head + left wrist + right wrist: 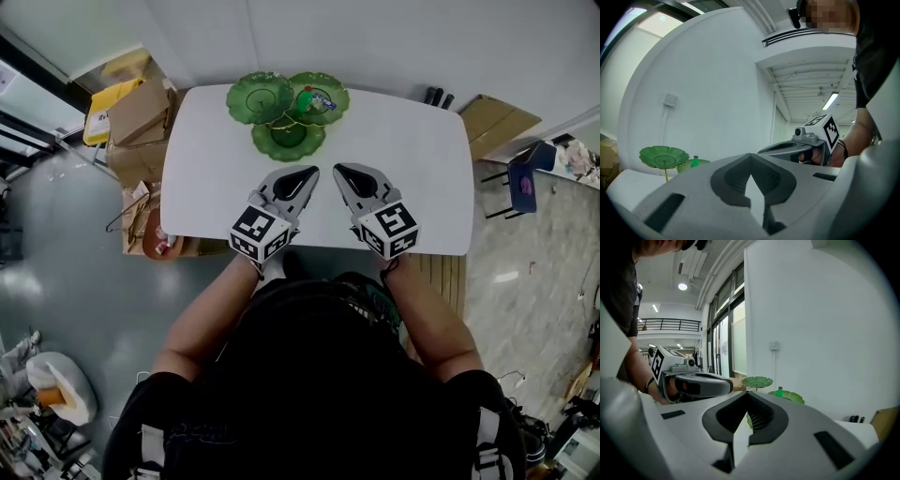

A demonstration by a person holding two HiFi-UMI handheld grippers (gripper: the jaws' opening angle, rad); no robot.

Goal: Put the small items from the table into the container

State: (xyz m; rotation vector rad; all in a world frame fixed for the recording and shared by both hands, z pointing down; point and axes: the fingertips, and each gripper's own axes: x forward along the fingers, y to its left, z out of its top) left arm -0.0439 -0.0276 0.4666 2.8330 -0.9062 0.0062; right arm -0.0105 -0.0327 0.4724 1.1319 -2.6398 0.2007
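- The left claw hovers over the middle of the tabletop, toward its near edge. Its jaws are together with nothing between them.
- The green leaf-shaped dish stand sits at the middle of the tabletop's far edge. It has three shallow dishes on thin stems and looks like hard, glossy plastic or glass. I judge it stiff, top-heavy and easy to tip if a claw presses on a rim.
- A small green bottle rests in the right-hand dish, so it is already in the container. It looks light, rigid and smooth, and likely to roll or slip. If it needs handling, the best hold would be across its body near the middle, with gentle pressure, not at the narrow cap.
- No other small items show on the bare tabletop.
- The right claw hangs just beside the left one, tilted slightly down. Its jaws are closed on nothing.
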